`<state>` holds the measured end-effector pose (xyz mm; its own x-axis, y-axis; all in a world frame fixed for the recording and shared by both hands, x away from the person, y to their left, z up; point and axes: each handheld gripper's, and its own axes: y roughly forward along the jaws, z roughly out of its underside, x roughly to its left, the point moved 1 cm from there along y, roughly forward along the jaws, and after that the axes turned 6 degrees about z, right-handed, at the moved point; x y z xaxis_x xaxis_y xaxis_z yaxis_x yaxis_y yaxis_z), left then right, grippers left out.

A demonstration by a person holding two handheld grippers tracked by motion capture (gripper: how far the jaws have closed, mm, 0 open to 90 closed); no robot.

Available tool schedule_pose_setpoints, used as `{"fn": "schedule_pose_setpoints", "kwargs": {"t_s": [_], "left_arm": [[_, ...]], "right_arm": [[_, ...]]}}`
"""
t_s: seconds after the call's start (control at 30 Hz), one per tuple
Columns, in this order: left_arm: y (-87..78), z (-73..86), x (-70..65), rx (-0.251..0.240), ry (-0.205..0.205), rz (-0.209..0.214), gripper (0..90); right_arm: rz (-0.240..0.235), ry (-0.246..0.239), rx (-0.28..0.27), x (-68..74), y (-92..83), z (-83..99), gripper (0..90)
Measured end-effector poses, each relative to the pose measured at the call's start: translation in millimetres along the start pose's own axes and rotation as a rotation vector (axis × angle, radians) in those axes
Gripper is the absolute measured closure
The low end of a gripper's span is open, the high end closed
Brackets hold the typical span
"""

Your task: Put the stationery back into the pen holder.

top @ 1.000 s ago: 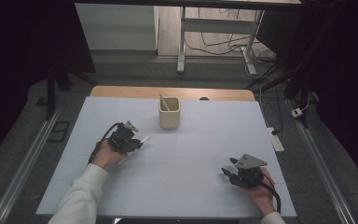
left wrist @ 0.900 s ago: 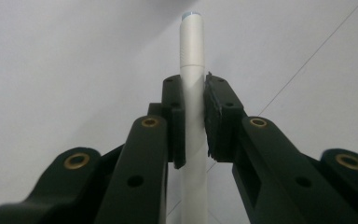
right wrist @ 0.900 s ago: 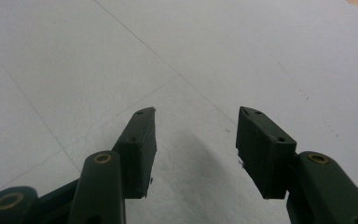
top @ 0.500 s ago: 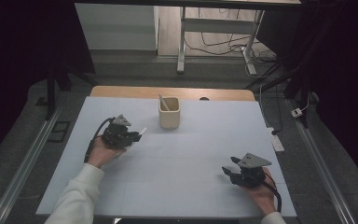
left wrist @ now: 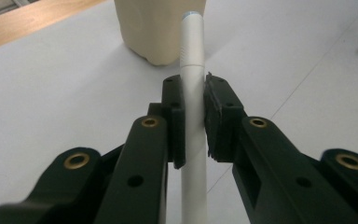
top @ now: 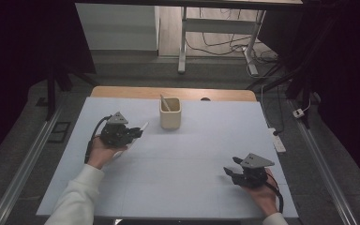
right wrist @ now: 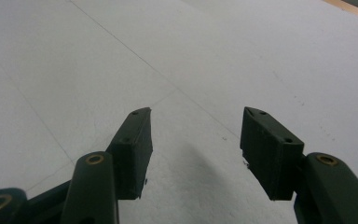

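Observation:
My left gripper [top: 138,131] is shut on a white pen [left wrist: 192,65], whose capped tip points toward the beige cup [top: 170,113] just to its right. In the left gripper view [left wrist: 194,116] the pen runs up between the two black jaws, with the cup [left wrist: 161,28] close behind it. A pale stick [top: 165,102] leans inside the cup. My right gripper [top: 229,167] rests low at the front right of the white table [top: 187,154], open. The right gripper view [right wrist: 196,135] has bare table between its spread jaws.
A wooden strip [top: 168,93] borders the table's far edge. A white power strip [top: 278,143] lies off the right edge. Metal rails [top: 23,164] run along both sides, and a desk frame [top: 183,42] with cables stands beyond the table.
My left gripper has lifted and drawn a little left and nearer with the pen held in it. The right gripper has stayed in place.

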<state>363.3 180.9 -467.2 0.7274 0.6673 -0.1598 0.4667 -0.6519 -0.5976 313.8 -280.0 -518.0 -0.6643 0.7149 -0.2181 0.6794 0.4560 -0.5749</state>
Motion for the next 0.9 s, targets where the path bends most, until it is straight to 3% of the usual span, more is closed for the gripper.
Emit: {"fn": "schedule_pose_setpoints", "kwargs": {"t_s": [0.5, 0.9], "left_arm": [[-2.6, -5.4, -3.5, -0.065, 0.004, 0.004, 78.2], [6.3, -27.5, -6.8, -0.144, 0.003, 0.020, 78.3]], "right_arm": [[0.001, -0.006, 0.006, -0.3, 1.3, 0.6, 43.2], [0.004, 0.000, 0.003, -0.9, 0.5, 0.8, 43.3]]}}
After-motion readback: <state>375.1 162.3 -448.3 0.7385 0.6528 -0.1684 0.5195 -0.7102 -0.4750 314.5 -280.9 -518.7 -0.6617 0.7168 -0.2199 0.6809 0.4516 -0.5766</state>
